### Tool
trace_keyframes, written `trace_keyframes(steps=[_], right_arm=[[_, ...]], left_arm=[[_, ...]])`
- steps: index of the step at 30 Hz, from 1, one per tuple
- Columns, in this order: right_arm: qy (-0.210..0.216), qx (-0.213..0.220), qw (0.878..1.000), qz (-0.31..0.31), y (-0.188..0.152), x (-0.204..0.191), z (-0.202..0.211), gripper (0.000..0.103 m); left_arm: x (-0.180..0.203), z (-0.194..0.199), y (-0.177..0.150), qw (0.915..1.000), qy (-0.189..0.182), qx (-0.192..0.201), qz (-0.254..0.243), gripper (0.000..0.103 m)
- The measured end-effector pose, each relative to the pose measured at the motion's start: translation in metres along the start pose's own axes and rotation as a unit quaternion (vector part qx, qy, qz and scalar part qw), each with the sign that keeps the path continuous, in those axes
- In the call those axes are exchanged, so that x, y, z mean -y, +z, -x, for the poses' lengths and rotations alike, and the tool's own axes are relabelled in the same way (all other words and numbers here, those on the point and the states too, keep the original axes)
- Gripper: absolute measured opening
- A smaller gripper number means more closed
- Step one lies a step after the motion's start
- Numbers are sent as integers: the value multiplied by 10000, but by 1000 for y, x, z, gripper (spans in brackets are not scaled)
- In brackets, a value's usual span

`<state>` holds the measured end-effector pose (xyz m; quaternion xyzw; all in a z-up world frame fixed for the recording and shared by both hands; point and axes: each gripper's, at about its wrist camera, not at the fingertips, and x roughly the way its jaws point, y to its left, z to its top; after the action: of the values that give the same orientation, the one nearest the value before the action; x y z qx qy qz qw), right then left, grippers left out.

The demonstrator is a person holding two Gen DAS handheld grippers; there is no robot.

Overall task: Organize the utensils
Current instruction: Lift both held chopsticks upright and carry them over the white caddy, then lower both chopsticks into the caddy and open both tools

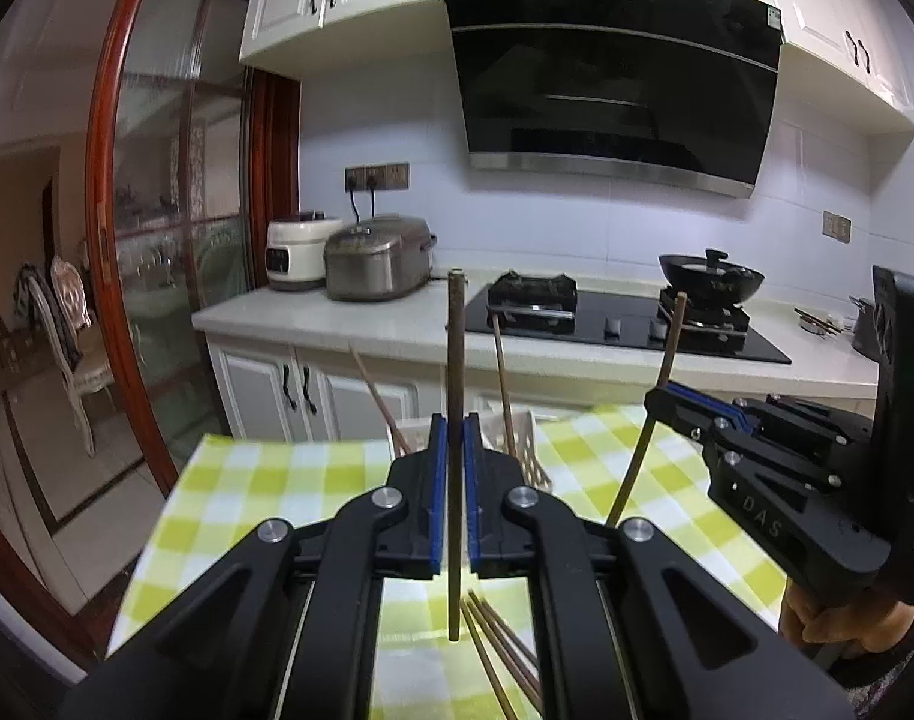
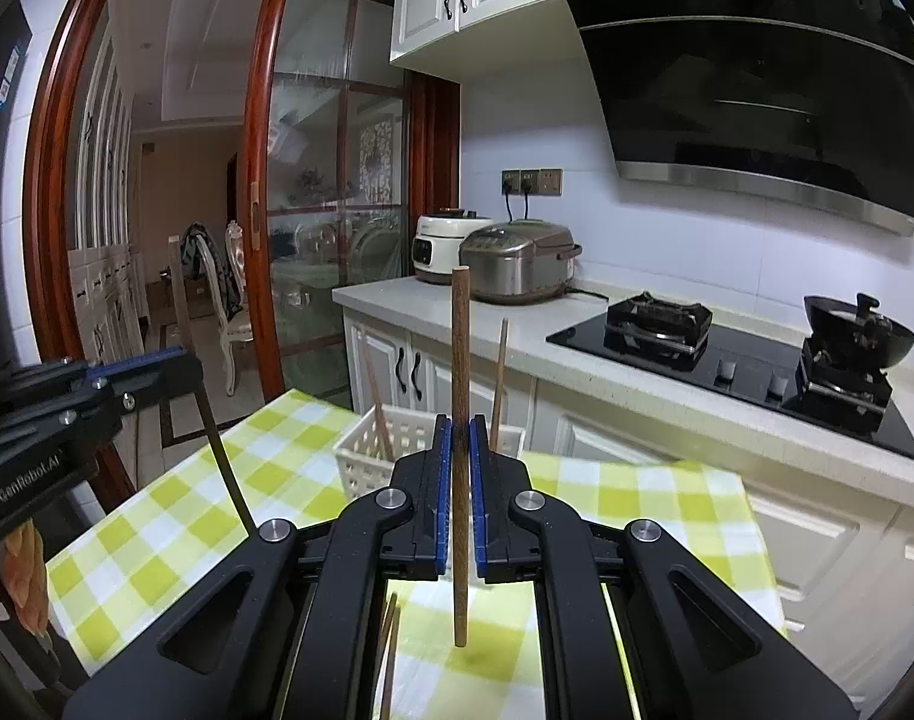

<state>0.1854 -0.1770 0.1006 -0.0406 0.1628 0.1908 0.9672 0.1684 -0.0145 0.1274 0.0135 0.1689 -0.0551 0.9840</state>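
Observation:
My left gripper (image 1: 455,423) is shut on a dark wooden chopstick (image 1: 455,348) that stands upright between its blue pads. To its right, my right gripper (image 1: 661,401) grips a tilted chopstick (image 1: 634,462). In the right wrist view my right gripper (image 2: 460,423) is shut on an upright chopstick (image 2: 460,348), and the left gripper (image 2: 184,367) holds its own chopstick (image 2: 226,462) at the left. Just beyond both stands a white slotted basket (image 2: 364,450) (image 1: 526,429) with two chopsticks (image 2: 498,384) leaning in it. Several loose chopsticks (image 1: 499,648) lie on the cloth below.
The table wears a yellow-green checked cloth (image 1: 265,480). Behind it runs a white counter (image 1: 349,318) with two rice cookers (image 1: 376,267), a black hob (image 1: 625,324) and a wok (image 1: 712,279). A range hood (image 1: 613,78) hangs above. A red-framed glass sliding door (image 1: 175,228) stands left.

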Motion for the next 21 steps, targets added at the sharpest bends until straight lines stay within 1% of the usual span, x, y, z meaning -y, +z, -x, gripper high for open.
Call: trace_keyframes(steps=[11, 16, 21], right_arm=[[36, 105, 9998, -144, 43, 19, -26, 6], [67, 193, 9997, -163, 63, 21, -37, 6], [47, 165, 9998, -86, 75, 18, -59, 6]], left_arm=[[-4, -28, 80, 9992, 164, 350, -67, 6], [-7, -45, 102, 9987, 228, 452, -13, 6], [-12, -73, 109, 9989, 196, 382, 161, 6]])
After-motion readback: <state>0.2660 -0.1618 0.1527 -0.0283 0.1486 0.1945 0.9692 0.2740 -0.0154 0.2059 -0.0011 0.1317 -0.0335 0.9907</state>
